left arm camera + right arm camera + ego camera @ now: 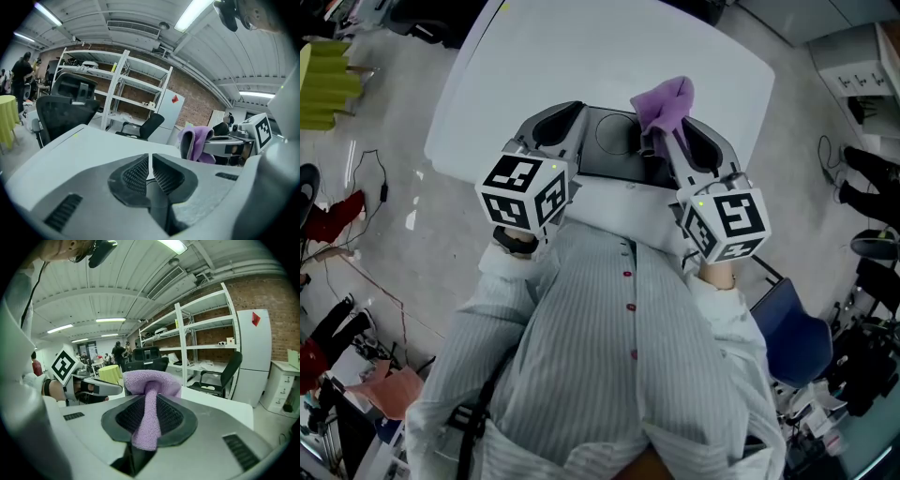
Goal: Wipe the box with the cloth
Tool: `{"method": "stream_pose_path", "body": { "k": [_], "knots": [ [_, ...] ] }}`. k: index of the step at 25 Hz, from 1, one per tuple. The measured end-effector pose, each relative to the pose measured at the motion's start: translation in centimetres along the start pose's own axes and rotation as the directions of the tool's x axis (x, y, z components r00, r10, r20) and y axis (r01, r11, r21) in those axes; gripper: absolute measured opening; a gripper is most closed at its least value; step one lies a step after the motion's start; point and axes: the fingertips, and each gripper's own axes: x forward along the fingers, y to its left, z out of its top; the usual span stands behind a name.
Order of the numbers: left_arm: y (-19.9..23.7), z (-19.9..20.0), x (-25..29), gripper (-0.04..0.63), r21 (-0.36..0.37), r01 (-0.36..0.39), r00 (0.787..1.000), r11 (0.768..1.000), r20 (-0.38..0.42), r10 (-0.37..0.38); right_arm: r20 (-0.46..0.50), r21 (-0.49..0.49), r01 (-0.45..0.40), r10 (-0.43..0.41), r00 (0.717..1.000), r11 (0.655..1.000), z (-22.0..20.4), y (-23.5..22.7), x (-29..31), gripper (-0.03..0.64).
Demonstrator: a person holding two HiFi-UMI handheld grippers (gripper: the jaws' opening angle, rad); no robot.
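A dark box with a round mark on its top lies on the white table, close to my body and between the two grippers. My right gripper is shut on a purple cloth, which bunches up past the tips and hangs down between the pads. The cloth sits over the box's right end. My left gripper is at the box's left side, shut, with nothing between its pads. Both gripper views look level across the room, so the box is hidden in them.
White metal shelving and black office chairs stand beyond the table. A blue chair is at my right, cables and a yellow-green object lie on the floor at my left. People stand far back in the room.
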Motion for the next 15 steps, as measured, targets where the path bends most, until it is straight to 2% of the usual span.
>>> {"method": "stream_pose_path", "body": {
  "k": [5, 15],
  "knots": [
    [2.4, -3.6, 0.6, 0.019, -0.028, -0.001, 0.995, 1.000, -0.098, -0.002, -0.040, 0.009, -0.016, 0.016, 0.999, 1.000, -1.7, 1.4, 2.0, 0.072],
    [2.2, -8.9, 1.4, 0.067, -0.075, 0.033, 0.969, 0.997, -0.242, -0.050, -0.085, 0.025, -0.025, 0.027, 0.996, 0.999, -3.6, 2.1, 2.2, 0.072]
  ]
}}
